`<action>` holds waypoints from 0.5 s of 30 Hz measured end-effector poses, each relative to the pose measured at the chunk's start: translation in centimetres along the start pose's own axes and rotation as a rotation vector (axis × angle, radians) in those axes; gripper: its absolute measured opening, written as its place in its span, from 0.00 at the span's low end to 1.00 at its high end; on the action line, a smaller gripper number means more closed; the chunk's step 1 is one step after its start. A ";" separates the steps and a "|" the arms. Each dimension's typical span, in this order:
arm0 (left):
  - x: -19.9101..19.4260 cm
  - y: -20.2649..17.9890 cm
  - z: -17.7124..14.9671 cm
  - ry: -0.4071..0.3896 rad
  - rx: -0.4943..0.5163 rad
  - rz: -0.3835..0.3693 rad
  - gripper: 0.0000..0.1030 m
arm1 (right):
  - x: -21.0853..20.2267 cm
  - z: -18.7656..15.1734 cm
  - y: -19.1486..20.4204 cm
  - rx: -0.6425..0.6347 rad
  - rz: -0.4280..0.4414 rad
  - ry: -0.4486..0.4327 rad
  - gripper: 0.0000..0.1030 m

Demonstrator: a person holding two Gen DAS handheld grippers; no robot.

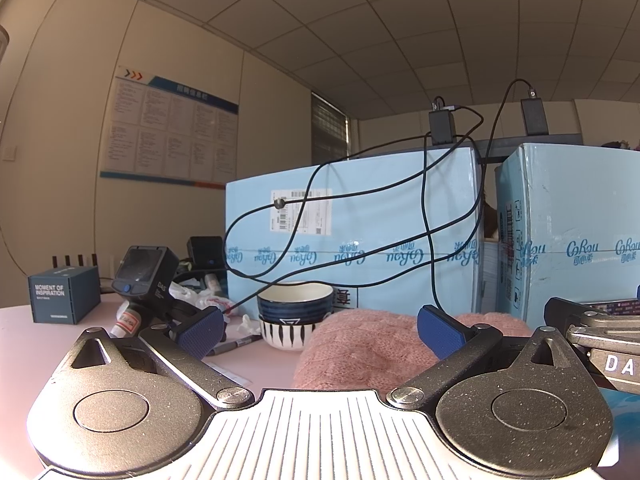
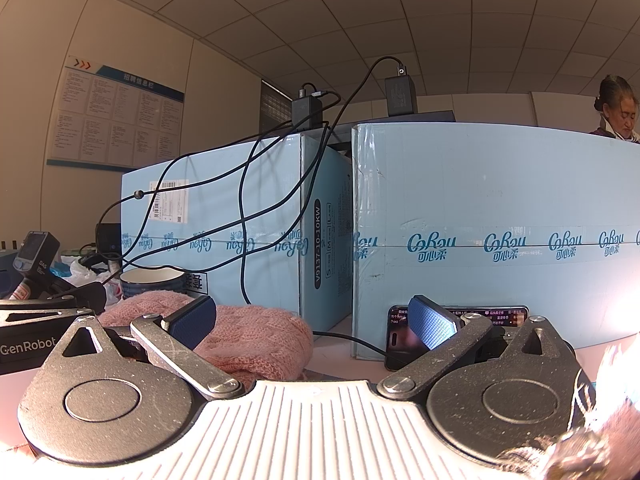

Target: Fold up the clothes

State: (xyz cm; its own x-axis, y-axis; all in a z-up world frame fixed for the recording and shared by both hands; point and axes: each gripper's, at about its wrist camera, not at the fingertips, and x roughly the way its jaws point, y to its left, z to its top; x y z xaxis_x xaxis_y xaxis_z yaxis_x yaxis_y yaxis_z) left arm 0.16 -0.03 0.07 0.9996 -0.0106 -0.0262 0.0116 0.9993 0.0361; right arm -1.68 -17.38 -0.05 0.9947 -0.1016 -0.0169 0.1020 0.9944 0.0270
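Observation:
A pink knitted garment [image 1: 360,344] lies bunched in a low heap on the pale table, right in front of my left gripper [image 1: 320,330]. That gripper is open and empty, its blue pads [image 1: 198,332] wide apart on either side of the heap's near edge. In the right wrist view the same garment [image 2: 260,340] lies front left. My right gripper [image 2: 312,324] is open and empty, its left pad [image 2: 192,322] over the garment. The right gripper's body shows at the right edge of the left wrist view [image 1: 600,340].
Two large light-blue cartons [image 1: 352,236] [image 2: 496,236] stand just behind the garment, with black cables and chargers [image 1: 442,126] draped over them. Stacked bowls [image 1: 294,314], a pen, a dark box [image 1: 64,298] and a handheld device [image 1: 144,276] sit left. A phone [image 2: 400,336] leans against the right carton.

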 end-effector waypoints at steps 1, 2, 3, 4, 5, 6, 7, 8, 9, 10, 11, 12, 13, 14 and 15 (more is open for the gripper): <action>0.0 0.0 0.0 0.000 0.000 0.000 1.00 | 0.0 0.0 0.0 0.000 0.000 0.000 1.00; 0.0 0.0 0.0 0.000 -0.001 0.000 1.00 | 0.0 0.0 0.0 0.000 0.000 0.000 1.00; 0.0 0.0 0.0 0.000 -0.001 0.000 1.00 | 0.0 0.0 0.0 0.000 0.000 0.000 1.00; 0.0 0.0 0.0 0.000 0.000 -0.001 1.00 | 0.0 0.0 0.0 0.000 0.000 0.000 1.00; 0.0 0.0 0.0 -0.001 0.000 -0.003 1.00 | 0.0 0.0 0.0 0.000 0.000 0.000 1.00; 0.0 0.0 0.0 -0.001 0.000 -0.005 1.00 | 0.0 0.0 0.0 0.000 0.000 0.000 1.00; 0.0 0.0 0.0 -0.001 0.000 -0.008 1.00 | 0.0 0.0 0.0 0.000 0.000 0.000 1.00; -0.1 0.0 0.0 -0.002 0.000 -0.008 1.00 | 0.0 0.0 0.0 0.000 -0.001 0.000 1.00; -0.1 0.0 0.0 -0.001 0.000 -0.008 1.00 | 0.0 0.0 0.0 -0.001 -0.001 0.000 1.00; -0.1 0.0 0.0 -0.001 -0.001 -0.009 1.00 | 0.0 0.0 0.0 -0.001 -0.001 -0.001 1.00; -0.1 0.0 0.0 -0.001 -0.001 -0.009 1.00 | 0.0 0.0 0.1 -0.001 -0.001 -0.001 1.00; -0.1 0.0 0.0 -0.001 -0.001 -0.009 1.00 | 0.0 0.0 0.1 -0.001 -0.001 -0.001 1.00; -0.1 0.0 0.0 -0.002 -0.001 -0.009 1.00 | 0.0 0.0 0.1 -0.001 -0.001 -0.001 1.00; -0.1 0.0 0.0 -0.002 -0.001 -0.009 1.00 | 0.0 0.0 0.1 -0.002 -0.002 -0.001 1.00; -0.1 0.0 0.0 -0.002 -0.002 -0.009 1.00 | 0.0 0.0 0.1 -0.002 -0.002 -0.001 1.00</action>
State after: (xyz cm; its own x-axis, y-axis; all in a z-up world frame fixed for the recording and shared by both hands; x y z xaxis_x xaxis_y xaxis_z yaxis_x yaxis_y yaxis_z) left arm 0.10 -0.02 0.03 0.9995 -0.0201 -0.0247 0.0209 0.9992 0.0342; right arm -1.69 -17.28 -0.03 0.9945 -0.1033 -0.0160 0.1037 0.9943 0.0250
